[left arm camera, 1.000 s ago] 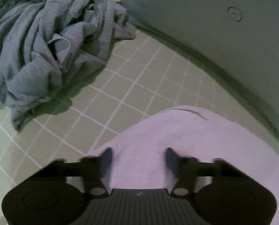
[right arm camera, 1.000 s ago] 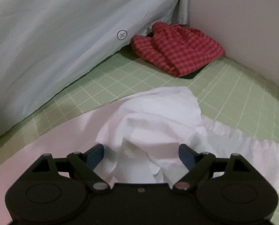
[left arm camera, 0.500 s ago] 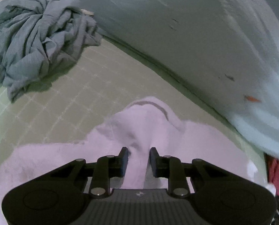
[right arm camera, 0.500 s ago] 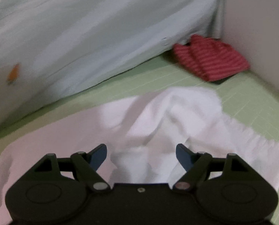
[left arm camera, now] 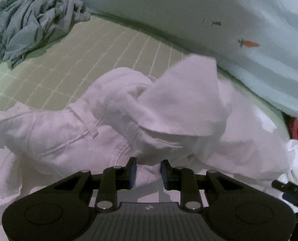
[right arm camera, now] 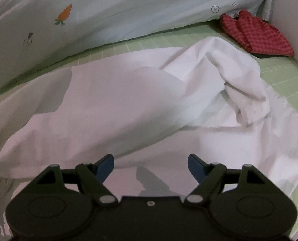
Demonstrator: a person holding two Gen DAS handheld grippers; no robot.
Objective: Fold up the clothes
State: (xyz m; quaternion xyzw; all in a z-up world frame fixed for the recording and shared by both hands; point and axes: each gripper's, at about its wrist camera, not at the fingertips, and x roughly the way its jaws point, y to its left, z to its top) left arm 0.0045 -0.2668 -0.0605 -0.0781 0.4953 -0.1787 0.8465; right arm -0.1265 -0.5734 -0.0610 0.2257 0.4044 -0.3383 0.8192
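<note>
A white garment (left arm camera: 179, 104) lies rumpled across the green gridded mat (left arm camera: 88, 60). My left gripper (left arm camera: 148, 170) pinches a bunch of it between its pads, and a raised fold drapes away from the fingers. Its jaws are easing open slightly, with the cloth still filling the gap. In the right wrist view the same white garment (right arm camera: 129, 100) spreads wide, with a bunched hump at the far right. My right gripper (right arm camera: 151, 165) hovers over it, open wide, with nothing between its fingers.
A crumpled grey garment (left arm camera: 32, 20) sits at the far left of the mat. A folded red checked cloth (right arm camera: 255, 34) lies in the far right corner by a pale wall (right arm camera: 289, 10). Pale carrot-print bedding (right arm camera: 129, 10) borders the mat's far side.
My left gripper closed on the white cloth and carried it to the right, raising a fold; the grey heap slid away leftward. My right gripper swept left over the garment and stayed open.
</note>
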